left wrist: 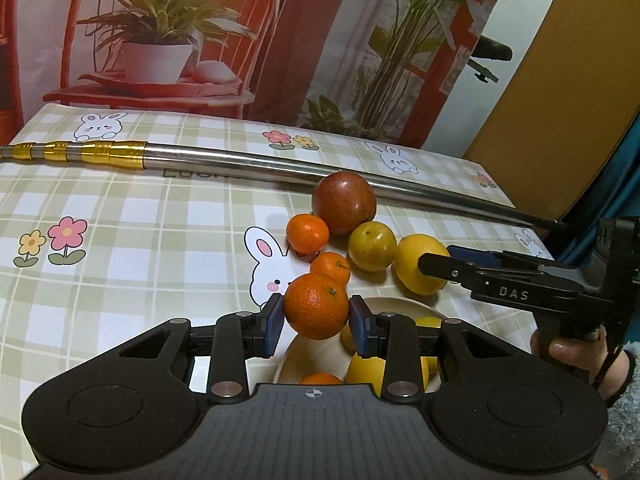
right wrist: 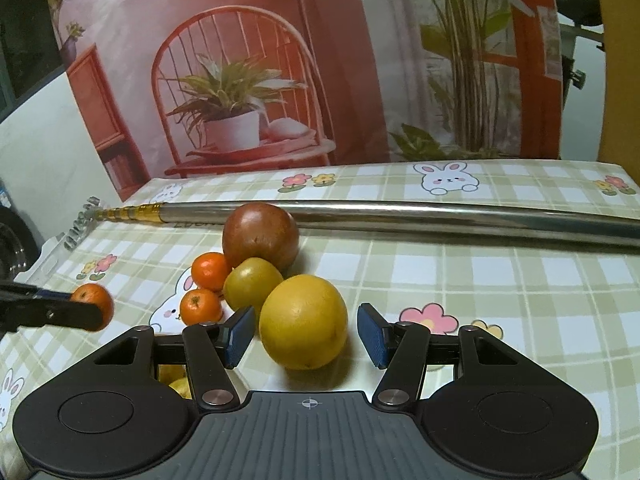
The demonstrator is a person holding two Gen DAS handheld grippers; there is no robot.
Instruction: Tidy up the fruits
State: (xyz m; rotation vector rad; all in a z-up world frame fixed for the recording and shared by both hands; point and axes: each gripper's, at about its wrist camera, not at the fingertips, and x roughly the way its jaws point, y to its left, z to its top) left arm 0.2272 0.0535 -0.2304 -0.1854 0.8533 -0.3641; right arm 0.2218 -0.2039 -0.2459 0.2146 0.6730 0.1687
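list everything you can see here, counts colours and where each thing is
mandarin: one, orange, held between the left gripper's fingers above the plate
loose mandarins: two, orange, on the tablecloth beside the apple
apple: one, dark red, against the metal pole
green-yellow fruit: one, between the apple and the large yellow fruit
large yellow fruit: one, on the cloth between the right gripper's fingers, gaps on both sides
plate: one, cream, near edge, holding yellow fruits and an orange one, partly hidden
metal pole: one, silver with gold bands, across the table
tablecloth: green check, rabbits and flowers
left gripper: shut on the mandarin
right gripper: open
hand: one, on the right gripper's handle
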